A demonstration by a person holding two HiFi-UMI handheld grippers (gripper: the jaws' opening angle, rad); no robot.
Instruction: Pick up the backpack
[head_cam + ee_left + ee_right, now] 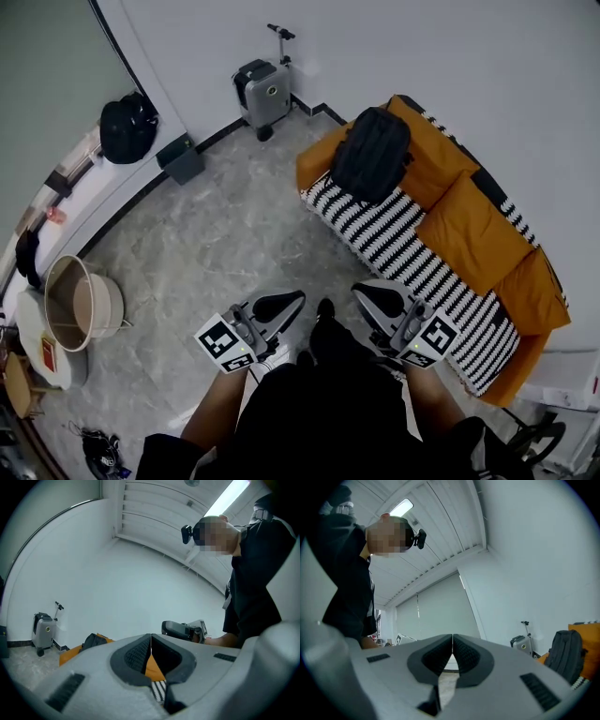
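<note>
The backpack (372, 153) is black and sits at the far end of the sofa (469, 234), the end nearest the wall (422, 47). Its foot rests on the black-and-white striped throw (394, 239) and its back is propped against an orange cushion. It stands on end: the long axis runs up and down, and from the right gripper view it leans slightly toward the cushion. I cannot tell which face is turned to me.

My left gripper (289, 300) and right gripper (368, 292) are held level in front of me, side by side over the grey floor (216, 234) and well short of the backpack. The left gripper's fingers (136, 656) are clenched together with nothing between them. Past their tips I see the sofa's orange and a bit of the striped throw. The right gripper's fingers (438, 656) are clenched too and equally empty. In that view the backpack stands far off to the right, and nothing of mine touches it.

A small grey suitcase (262, 92) with its handle raised stands against the wall, to the left of the sofa. Another black bag (127, 128) lies on a white ledge (94, 202) at the left. A round tub (80, 305) stands on the floor below it.
</note>
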